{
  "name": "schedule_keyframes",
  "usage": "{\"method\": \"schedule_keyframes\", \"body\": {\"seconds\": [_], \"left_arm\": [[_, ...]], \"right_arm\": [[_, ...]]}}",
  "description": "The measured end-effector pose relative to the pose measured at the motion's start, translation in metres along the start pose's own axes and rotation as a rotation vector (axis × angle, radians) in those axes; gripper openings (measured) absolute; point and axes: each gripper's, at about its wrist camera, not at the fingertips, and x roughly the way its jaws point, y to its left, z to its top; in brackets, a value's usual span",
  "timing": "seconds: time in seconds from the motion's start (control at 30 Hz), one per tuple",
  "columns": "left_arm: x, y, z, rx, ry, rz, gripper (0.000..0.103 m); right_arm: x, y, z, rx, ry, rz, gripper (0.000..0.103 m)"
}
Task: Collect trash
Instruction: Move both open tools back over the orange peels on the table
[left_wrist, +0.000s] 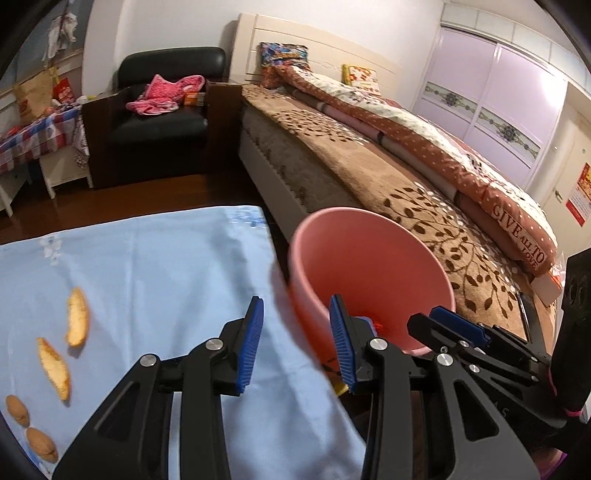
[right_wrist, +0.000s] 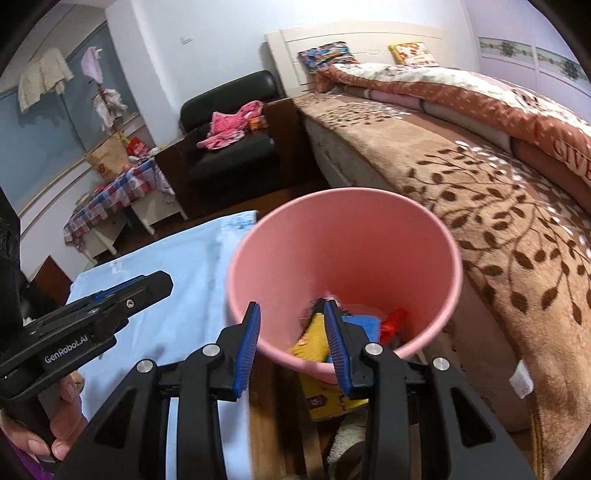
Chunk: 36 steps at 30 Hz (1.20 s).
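One pink bin (right_wrist: 343, 258) is seen tilted beside the desk (left_wrist: 155, 266), between the desk's blue cloth and the bed (left_wrist: 388, 177), its mouth turned toward both cameras. Inside it, a yellow packet (right_wrist: 314, 338), a blue item (right_wrist: 365, 325) and a red item (right_wrist: 395, 321) are visible, three pieces in all; anything deeper is hidden.

The right gripper (right_wrist: 291, 343) is held at the bin's near rim, its jaws parted moderately with nothing between them; the rim and the yellow packet are seen through the gap. The left gripper (left_wrist: 297, 339) is held just left of the bin, over the edge of the desk, its jaws likewise parted and holding nothing.

On the cloth, well left of the bin, four scraps are counted: two peel strips (left_wrist: 77, 317) and two nuts (left_wrist: 18, 410), lying near the desk's left edge.
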Motion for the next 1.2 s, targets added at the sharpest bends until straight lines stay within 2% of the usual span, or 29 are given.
{"method": "schedule_keyframes", "body": {"seconds": [0.13,0.33,0.77,1.0,1.2], "left_arm": [[-0.014,0.023,-0.004,-0.029,-0.017,0.028,0.037],[-0.034,0.060,-0.012,-0.043,-0.034,0.110,0.037],[-0.066,0.152,-0.034,-0.149,-0.019,0.275,0.037],[-0.081,0.186,-0.044,-0.172,-0.022,0.290,0.037],[-0.086,0.222,-0.055,-0.209,0.016,0.252,0.037]], "right_arm": [[0.002,0.024,-0.001,-0.047,0.008,0.024,0.035],[0.012,0.065,-0.004,-0.113,0.032,0.070,0.035],[0.043,0.164,-0.016,-0.272,0.101,0.188,0.035],[0.056,0.195,-0.018,-0.315,0.131,0.226,0.035],[0.068,0.210,-0.021,-0.340,0.165,0.250,0.035]]}}
